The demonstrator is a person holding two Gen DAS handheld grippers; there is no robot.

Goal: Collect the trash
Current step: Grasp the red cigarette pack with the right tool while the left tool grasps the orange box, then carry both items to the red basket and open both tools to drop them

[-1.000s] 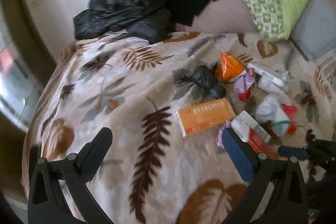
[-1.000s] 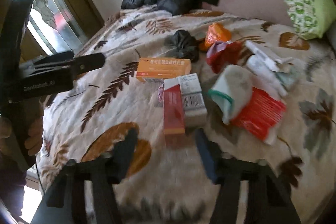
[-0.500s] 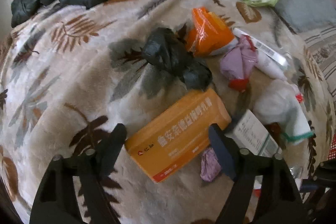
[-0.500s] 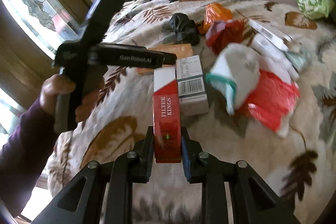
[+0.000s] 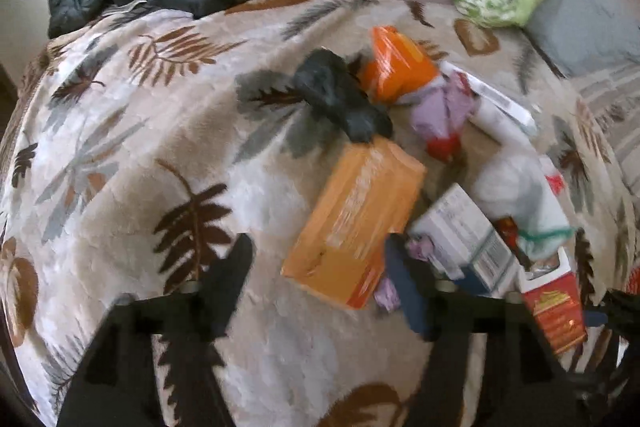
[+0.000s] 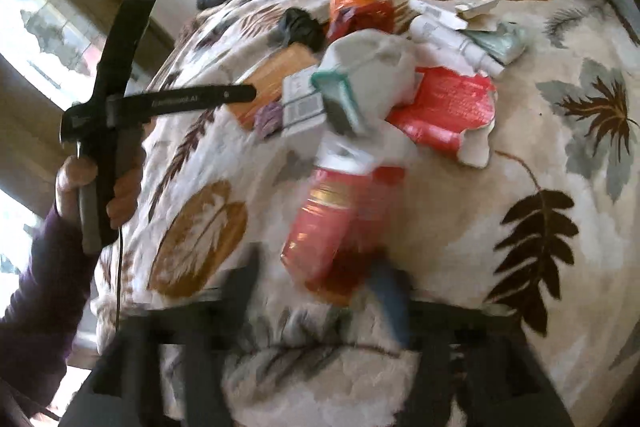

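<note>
Left gripper (image 5: 320, 267) sits low in its frame, jaws about half spread and straddling the near corner of the orange box (image 5: 356, 223), which lies tilted on the leaf-print blanket (image 5: 120, 147); the right finger is against the box's edge, the left finger stands clear of it, so no squeeze shows. Right gripper (image 6: 320, 287) has just sprung its jaws apart, and the red cigarette pack (image 6: 336, 227) lies blurred between the fingers at lower centre, loose on the blanket with gaps on both sides.

The trash heap runs up the middle of both views: a white barcoded box (image 5: 464, 239) right of the orange box, a crumpled black bag (image 5: 340, 95) above it, an orange wrapper (image 5: 400, 67) at upper centre, a torn red packet (image 6: 444, 107) centre right. A hand (image 6: 96, 187) in a dark purple sleeve grips the left tool's handle at the left edge of the right view.
</note>
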